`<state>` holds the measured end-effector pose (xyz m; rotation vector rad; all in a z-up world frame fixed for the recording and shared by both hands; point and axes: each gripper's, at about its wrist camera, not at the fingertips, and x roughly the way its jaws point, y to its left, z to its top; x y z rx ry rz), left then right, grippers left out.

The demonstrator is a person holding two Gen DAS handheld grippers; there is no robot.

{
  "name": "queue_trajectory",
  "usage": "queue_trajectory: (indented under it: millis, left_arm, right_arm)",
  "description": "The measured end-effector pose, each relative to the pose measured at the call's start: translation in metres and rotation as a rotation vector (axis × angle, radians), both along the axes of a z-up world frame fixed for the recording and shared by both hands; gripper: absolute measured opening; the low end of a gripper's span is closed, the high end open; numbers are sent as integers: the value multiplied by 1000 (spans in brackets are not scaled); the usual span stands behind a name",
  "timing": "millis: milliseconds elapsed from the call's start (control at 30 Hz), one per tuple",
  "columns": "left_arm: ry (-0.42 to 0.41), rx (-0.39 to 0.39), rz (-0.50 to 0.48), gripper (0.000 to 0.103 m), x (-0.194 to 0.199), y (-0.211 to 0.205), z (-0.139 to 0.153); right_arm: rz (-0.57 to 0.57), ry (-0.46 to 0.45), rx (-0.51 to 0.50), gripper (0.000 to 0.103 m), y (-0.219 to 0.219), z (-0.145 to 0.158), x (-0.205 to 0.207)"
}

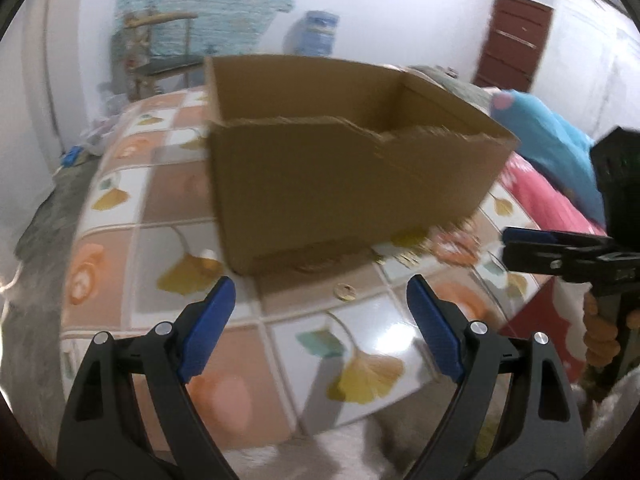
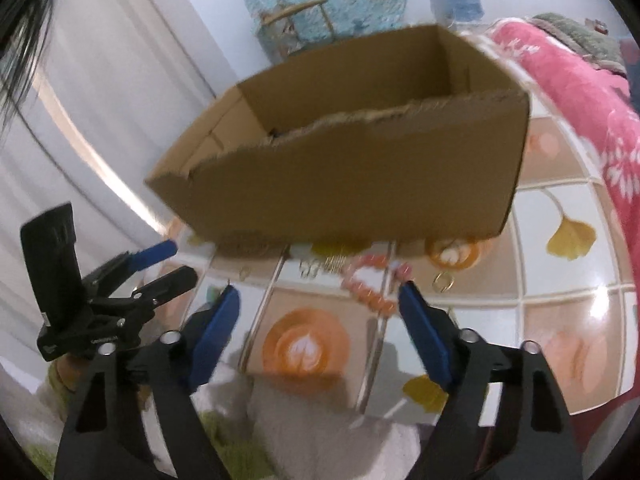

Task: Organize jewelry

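Both jaws spread, gripping nothing: right gripper (image 2: 318,300) just short of bead bracelet (image 2: 366,290), left gripper (image 1: 320,292) before cardboard box (image 1: 344,184).

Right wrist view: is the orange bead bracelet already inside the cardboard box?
No, the orange bead bracelet lies on the patterned tablecloth in front of the cardboard box, just beyond the open right gripper.
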<state>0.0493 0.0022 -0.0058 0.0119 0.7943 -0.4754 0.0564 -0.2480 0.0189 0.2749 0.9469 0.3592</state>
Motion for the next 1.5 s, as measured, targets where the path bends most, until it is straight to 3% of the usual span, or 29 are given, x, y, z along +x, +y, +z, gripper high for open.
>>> queue_trajectory:
  millis: [133,300,500,667,900,1000,1400,1500]
  left_arm:
    - [-21,31,-44,81,-3,-14,-4]
    - [-48,60,-71,78,-1,-26,-2]
    - [-56,22,-133,69,-1,-40,2]
    - [-41,42,-158,63,-3,-54,-3]
    - [-11,100,-122,61,-1,-50,-10]
    - [-1,103,-102,61,0,-47,-12]
    - [26,113,-84,61,4,-41,-16]
    - [23,115,-78,61,3,-40,-16]
  right_arm:
    - [4,38,-1,63,1,-7,-3]
    - [-46,34,-51,60,-6,-7,-5]
    - [-113,60,-67,39,-26,-16,1]
    - [-176,67,-111,27,-42,-20,8]
    - [-135,57,-210,23,-43,-26,23]
    - [-117,55,-232,19,-38,-33,28]
    - [-52,35,-314,18,-20,-32,28]
    - [-32,32,-341,11,-14,-32,26]
